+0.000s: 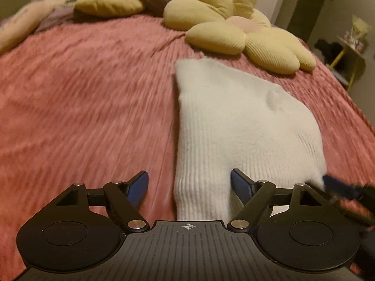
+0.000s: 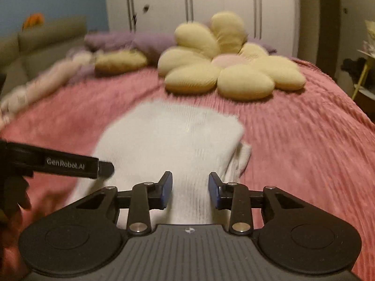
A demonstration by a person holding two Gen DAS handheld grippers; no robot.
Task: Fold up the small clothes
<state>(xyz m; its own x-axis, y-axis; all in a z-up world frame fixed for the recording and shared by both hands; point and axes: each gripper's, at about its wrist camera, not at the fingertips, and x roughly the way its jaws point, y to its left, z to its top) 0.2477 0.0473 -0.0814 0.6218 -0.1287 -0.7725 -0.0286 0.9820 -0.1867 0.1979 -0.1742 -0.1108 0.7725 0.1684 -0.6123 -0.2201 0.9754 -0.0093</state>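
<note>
The left gripper point(image 1: 189, 188) is held low over the bed, pointing along it toward the pillows, its blue-padded fingers point(image 1: 140, 187) spread wide. The near end of a white sock point(image 1: 236, 126) lies in the gap between them, nearer the right-hand pad, and neither pad presses it. The right gripper point(image 2: 190, 192) sits just beside it at much the same height, pointing the same way; its fingers point(image 2: 166, 190) are also apart, set closer together than the left pair, and the sock's ribbed cuff runs up between them with a sliver of space at either side. In the right wrist view the left gripper's black finger bar crosses in from the left edge, printed with pale lettering, its tip over the sock's near left part.

The sock is a thick ribbed knit, cream-white, lying flat on the pink bedspread point(image 1: 82, 107) in the middle of the bed. It is broad and rounded at the far end, narrowing toward the grippers, and in the right wrist view a second layer peeks from under its right edge. The bedspread is plush with fine crinkled ridges. Beyond the sock rests a flower-shaped cushion point(image 2: 225, 70) of pale yellow ribbed fabric with puffy petals and a pinkish centre. A small yellow pillow point(image 1: 107, 4) and rumpled lilac bedding point(image 2: 131, 41) lie further back.
</note>
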